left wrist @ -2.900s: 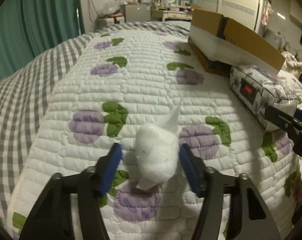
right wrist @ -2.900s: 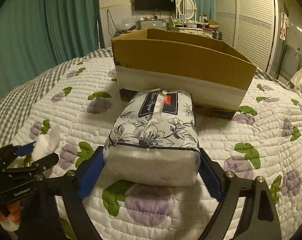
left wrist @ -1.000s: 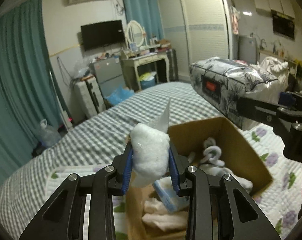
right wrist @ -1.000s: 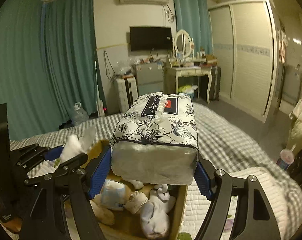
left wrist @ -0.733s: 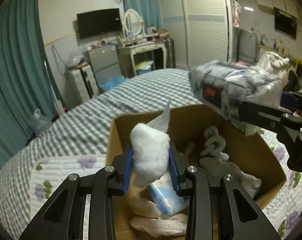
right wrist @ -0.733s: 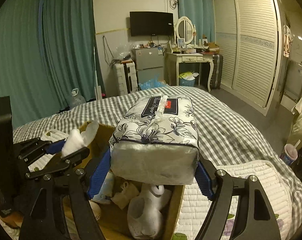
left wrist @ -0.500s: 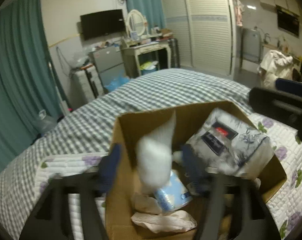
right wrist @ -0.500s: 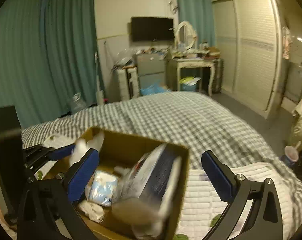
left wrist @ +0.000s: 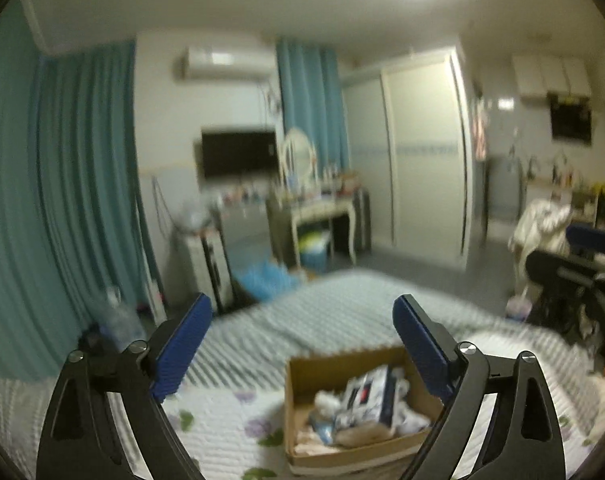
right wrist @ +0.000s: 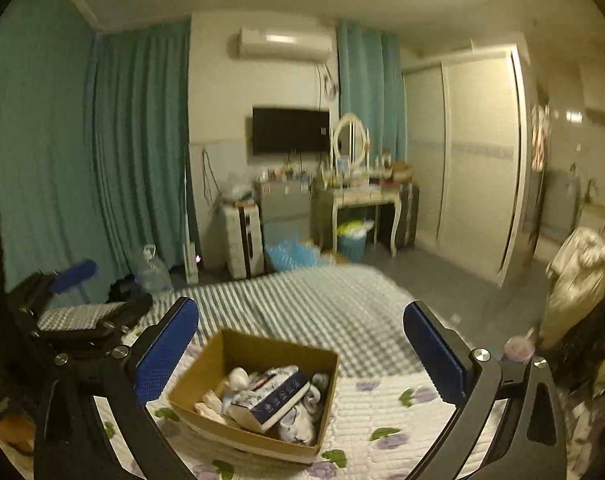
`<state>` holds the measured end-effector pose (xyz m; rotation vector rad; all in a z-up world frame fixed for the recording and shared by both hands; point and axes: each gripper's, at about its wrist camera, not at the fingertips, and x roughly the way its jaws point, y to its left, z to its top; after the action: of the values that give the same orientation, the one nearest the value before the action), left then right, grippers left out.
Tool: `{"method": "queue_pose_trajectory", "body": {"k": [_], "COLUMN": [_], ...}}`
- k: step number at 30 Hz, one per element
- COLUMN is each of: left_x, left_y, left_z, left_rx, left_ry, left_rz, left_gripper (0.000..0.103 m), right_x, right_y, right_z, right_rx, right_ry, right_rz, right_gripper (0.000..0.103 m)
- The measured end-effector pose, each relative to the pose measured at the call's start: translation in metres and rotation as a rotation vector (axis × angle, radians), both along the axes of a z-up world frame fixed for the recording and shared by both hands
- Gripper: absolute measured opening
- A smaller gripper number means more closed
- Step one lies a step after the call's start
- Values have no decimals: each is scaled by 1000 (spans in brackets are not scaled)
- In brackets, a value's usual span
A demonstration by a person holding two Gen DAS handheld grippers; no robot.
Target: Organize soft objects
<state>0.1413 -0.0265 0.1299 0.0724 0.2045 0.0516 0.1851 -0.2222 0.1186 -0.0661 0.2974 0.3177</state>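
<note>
A brown cardboard box point(right wrist: 238, 350) stands on the quilted bed and holds the floral tissue pack point(right wrist: 268, 398), a white cotton wad point(right wrist: 238, 377) and other soft items. It also shows, blurred, in the left wrist view point(left wrist: 298, 376). My right gripper point(right wrist: 300, 354) is open and empty, raised above and behind the box. My left gripper point(left wrist: 302, 344) is open and empty, also raised above the box. The left gripper shows at the left of the right wrist view point(right wrist: 72, 294), and the right gripper at the right of the left wrist view point(left wrist: 574, 268).
The bed has a white quilt with purple flowers point(right wrist: 382, 412) and a grey checked cover point(right wrist: 322, 304) beyond. Teal curtains point(right wrist: 134, 160), a dresser with mirror point(right wrist: 354, 200), a TV and a wardrobe point(right wrist: 478, 160) line the far walls.
Both grippers opened and dropped the cotton wad and the tissue pack into the box, then rose up and back away from it.
</note>
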Motion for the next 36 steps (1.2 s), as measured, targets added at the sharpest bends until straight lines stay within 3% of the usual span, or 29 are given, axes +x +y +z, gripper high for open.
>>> {"method": "queue_pose_trajectory", "body": {"k": [3,7,13,18,26,31,36], "left_x": [-50,-97,-137,-127,-99,-92,-95], "left_y": [0,4,19,29,40,33,33], "left_z": [33,50,28,-13,-78,-97,-101], "left_rx": [-1,2,-14,-9,3,-5,-20], "left_ry": [-100,-166,-211,-175,-65,-15,5], "left_rz": [-8,-8,26,61,71,57,42], "left_gripper": [95,95,95,95,95,95,95], "right_x": [-43,-98,-154,-156,-121,-105,-98], "right_y": [0,0,0,1,17,21,22], "right_z": [30,44,23,-16,-86,-116,-119], "right_rx": [-15,-42,-24,50,56,29,32], "right_ry": [-51,-130,-222,-200,-94,-31,-13], "right_rz": [-8,-57,-66,-40,-40,-59,-66], "right_gripper": [103,103,103,103,103,103,103]}}
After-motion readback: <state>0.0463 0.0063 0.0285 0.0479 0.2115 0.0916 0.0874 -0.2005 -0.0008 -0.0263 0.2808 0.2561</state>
